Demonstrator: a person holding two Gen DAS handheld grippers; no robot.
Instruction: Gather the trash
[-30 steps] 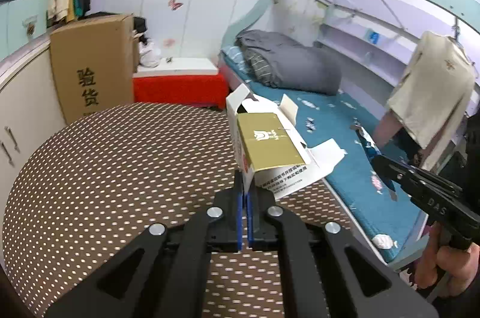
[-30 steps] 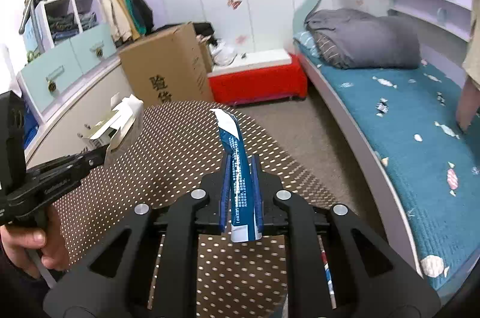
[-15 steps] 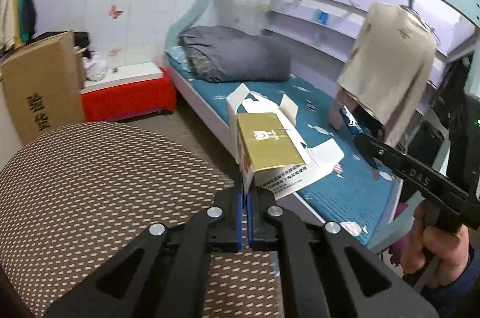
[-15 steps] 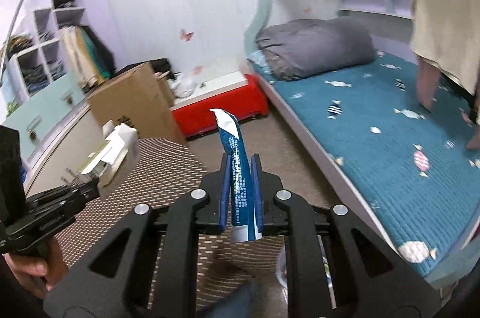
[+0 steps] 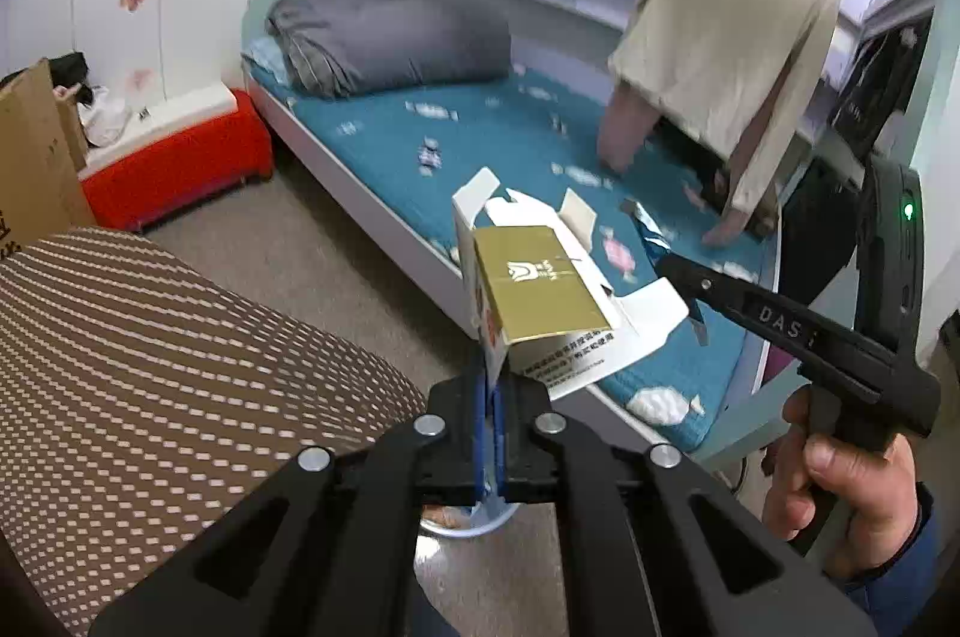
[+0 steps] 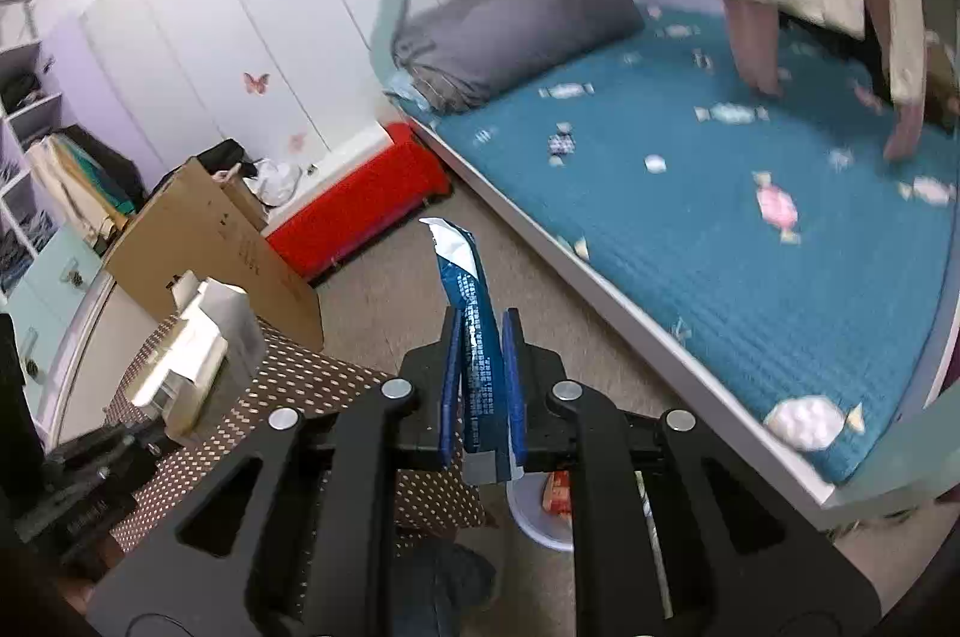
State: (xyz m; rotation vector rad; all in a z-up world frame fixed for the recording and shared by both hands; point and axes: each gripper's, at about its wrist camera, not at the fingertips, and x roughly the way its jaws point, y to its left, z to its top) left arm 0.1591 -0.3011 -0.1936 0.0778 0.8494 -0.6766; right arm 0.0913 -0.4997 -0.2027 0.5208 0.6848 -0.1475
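Bedroom with a teal-quilted bed point(image 5: 384, 144), a red bench point(image 5: 174, 156) and a cardboard crate point(image 6: 204, 241) by the wall; a dotted brown desk point(image 5: 150, 367) is seen at lower left. The left gripper point(image 5: 489, 391) is closed on the flap of an opened white-and-gold carton point(image 5: 540, 301), which is held up over the floor beside the bed. The right gripper point(image 6: 483, 367) is clamped on a blue wrapper point(image 6: 471, 313), held upright. A white bin point(image 6: 540, 517) is partly visible on the floor below the grippers.
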